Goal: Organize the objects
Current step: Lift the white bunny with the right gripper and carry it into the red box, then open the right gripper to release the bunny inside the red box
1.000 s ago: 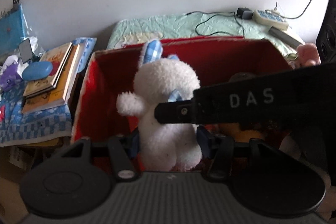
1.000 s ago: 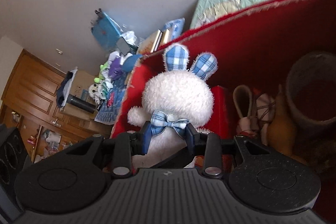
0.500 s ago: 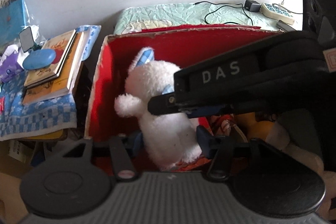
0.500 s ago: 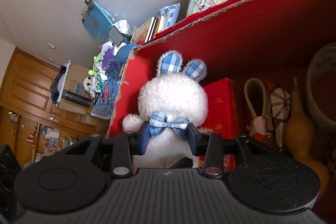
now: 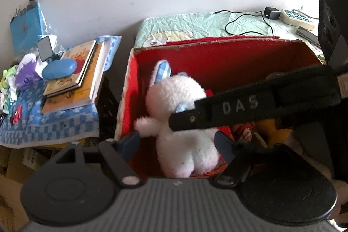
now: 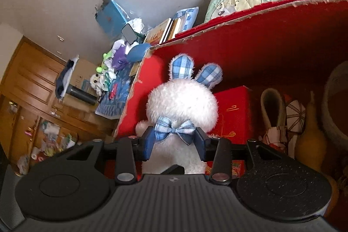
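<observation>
A white plush rabbit with blue checked ears and a bow tie stands at the left end of the red cardboard box. My left gripper is opening, and its blue pads stand apart on either side of the rabbit's lower body. In the right wrist view the rabbit faces me. My right gripper is at its neck, pads against the bow tie and fur, jaws easing open. One black finger of the right gripper crosses the rabbit in the left wrist view.
The box also holds a small red carton, a yellow gourd, a patterned ball and a round brown pot. Left of the box, books and a blue case lie on a checked cloth. A green bed cover with cables lies behind.
My left gripper's jaws have spread wide and let go of the rabbit's body. The right gripper's jaws have widened a little at the bow tie. The rabbit now sits lower in the box.
</observation>
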`<state>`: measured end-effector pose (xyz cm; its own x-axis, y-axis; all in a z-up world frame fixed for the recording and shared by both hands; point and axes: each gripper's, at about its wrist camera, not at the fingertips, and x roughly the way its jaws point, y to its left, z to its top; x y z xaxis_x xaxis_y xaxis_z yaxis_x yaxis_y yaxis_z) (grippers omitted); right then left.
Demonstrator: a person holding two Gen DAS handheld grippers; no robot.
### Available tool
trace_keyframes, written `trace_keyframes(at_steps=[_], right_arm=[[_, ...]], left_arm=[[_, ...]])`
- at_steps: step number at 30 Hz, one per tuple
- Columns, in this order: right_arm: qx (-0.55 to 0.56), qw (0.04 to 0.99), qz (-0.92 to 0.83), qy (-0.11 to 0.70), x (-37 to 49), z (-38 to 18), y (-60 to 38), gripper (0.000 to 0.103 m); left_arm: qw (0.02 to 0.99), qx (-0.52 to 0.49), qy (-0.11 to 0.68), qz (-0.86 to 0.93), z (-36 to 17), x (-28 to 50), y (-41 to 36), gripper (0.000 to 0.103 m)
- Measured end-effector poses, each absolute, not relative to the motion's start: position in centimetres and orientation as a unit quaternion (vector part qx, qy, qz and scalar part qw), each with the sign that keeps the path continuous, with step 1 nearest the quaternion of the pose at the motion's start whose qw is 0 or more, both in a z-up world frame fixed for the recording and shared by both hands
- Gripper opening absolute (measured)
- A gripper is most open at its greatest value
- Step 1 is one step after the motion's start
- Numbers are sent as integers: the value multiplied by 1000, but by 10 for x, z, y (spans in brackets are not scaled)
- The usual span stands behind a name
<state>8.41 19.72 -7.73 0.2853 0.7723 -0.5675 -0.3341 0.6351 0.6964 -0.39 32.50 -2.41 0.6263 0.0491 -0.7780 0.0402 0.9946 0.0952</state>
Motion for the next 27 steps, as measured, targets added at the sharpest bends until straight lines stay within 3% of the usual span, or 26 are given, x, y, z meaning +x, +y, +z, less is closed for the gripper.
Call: trace_keyframes(at_steps=[27], right_arm=[[289, 845, 263, 366, 25, -45, 95, 43]], left_arm=[[890, 65, 452, 5, -13, -7, 280, 78]])
